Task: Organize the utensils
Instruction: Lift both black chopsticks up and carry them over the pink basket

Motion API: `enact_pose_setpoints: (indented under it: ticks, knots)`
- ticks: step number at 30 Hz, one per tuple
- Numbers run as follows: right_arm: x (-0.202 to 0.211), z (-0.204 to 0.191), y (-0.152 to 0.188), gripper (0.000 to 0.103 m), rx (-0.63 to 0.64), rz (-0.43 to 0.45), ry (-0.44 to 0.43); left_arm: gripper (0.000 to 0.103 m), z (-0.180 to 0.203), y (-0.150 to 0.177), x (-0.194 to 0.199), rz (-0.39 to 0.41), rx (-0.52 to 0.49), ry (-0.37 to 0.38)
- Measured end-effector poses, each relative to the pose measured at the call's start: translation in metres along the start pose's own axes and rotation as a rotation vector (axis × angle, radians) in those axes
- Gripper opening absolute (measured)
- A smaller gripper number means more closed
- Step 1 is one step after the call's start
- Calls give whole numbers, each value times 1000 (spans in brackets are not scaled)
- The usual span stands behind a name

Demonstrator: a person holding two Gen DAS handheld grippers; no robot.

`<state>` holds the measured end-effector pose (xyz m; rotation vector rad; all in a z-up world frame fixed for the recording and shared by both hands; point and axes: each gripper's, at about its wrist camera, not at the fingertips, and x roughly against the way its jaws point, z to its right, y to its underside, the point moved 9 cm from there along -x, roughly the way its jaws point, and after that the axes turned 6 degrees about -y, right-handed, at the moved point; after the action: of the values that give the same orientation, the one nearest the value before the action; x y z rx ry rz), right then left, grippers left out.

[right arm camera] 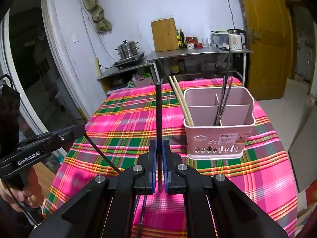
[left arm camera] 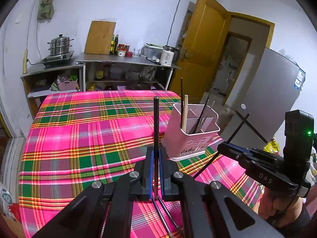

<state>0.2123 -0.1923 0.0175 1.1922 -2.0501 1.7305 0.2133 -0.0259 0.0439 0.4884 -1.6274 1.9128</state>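
My left gripper (left arm camera: 156, 152) is shut on a black chopstick (left arm camera: 156, 123) that stands upright above the plaid table. My right gripper (right arm camera: 158, 144) is shut on another black chopstick (right arm camera: 158, 115), also upright. Each gripper shows in the other's view: the right gripper (left arm camera: 222, 147) at the right with its chopstick slanting through it, the left gripper (right arm camera: 80, 129) at the left. A pink divided utensil holder (right arm camera: 218, 134) (left arm camera: 193, 130) stands on the table ahead of both. It holds two wooden chopsticks (right arm camera: 181, 101) and several dark chopsticks (right arm camera: 223, 103).
The table wears a pink and green plaid cloth (left arm camera: 89, 134). More thin sticks (left arm camera: 164, 212) lie under my left gripper. Behind the table is a steel counter (right arm camera: 198, 51) with a steamer pot (right arm camera: 127, 49), a cutting board, bottles and a kettle (right arm camera: 235, 39). A yellow door (left arm camera: 200, 45) and a fridge (left arm camera: 273, 91) stand to the right.
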Motion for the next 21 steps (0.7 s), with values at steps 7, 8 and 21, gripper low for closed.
enact_pose_setpoints:
  ticks: [7,8,21]
  knots:
    - [7,4,1,6,-5,4,10,5,11,1,-5,-13,-17,15]
    - [8,5,1,6,-6,5,11,5,13,1,-6,-15,-18,16]
    - [26,27,-9,6,-30,32,45,5,40,-6,-30,-48,-28,72]
